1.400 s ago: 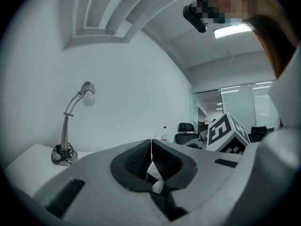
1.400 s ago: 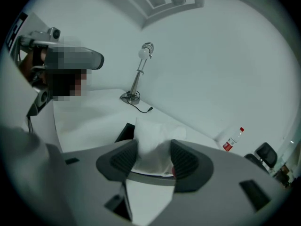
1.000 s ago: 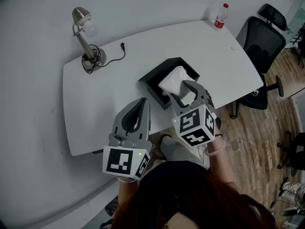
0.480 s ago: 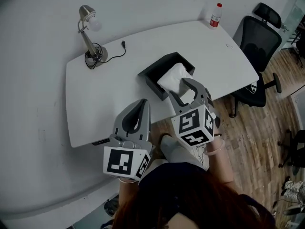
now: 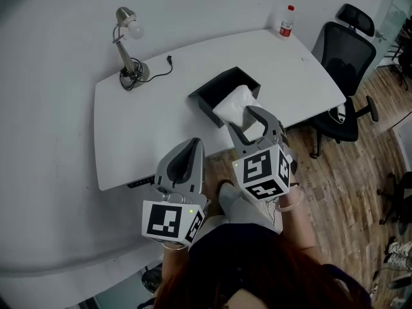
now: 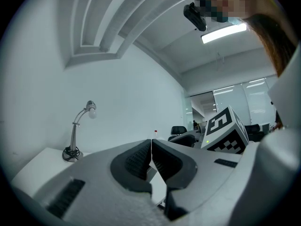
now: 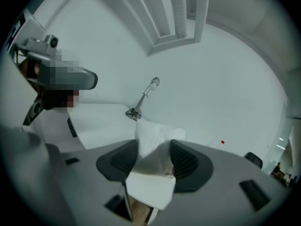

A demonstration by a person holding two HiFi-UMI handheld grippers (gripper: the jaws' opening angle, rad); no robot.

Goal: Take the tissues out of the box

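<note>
A black open box (image 5: 210, 95) stands near the front edge of the white table (image 5: 154, 124). My right gripper (image 5: 245, 122) is shut on a white pack of tissues (image 5: 234, 103) and holds it above the box's near right corner. In the right gripper view the tissues (image 7: 151, 135) fill the gap between the two pads of the right gripper (image 7: 153, 160). My left gripper (image 5: 188, 148) hangs lower left, off the table's front edge, shut with nothing in it. The left gripper view shows the left gripper (image 6: 151, 150) with its pads touching.
A desk lamp (image 5: 129, 46) with its cable stands at the table's far left corner. A red-capped bottle (image 5: 285, 22) is at the far right corner. A black office chair (image 5: 343, 55) stands right of the table on the wooden floor (image 5: 347, 192).
The tissues in my right gripper now stand clear of the box, nearer to me, where they lay in it before. The left gripper has hardly moved.
</note>
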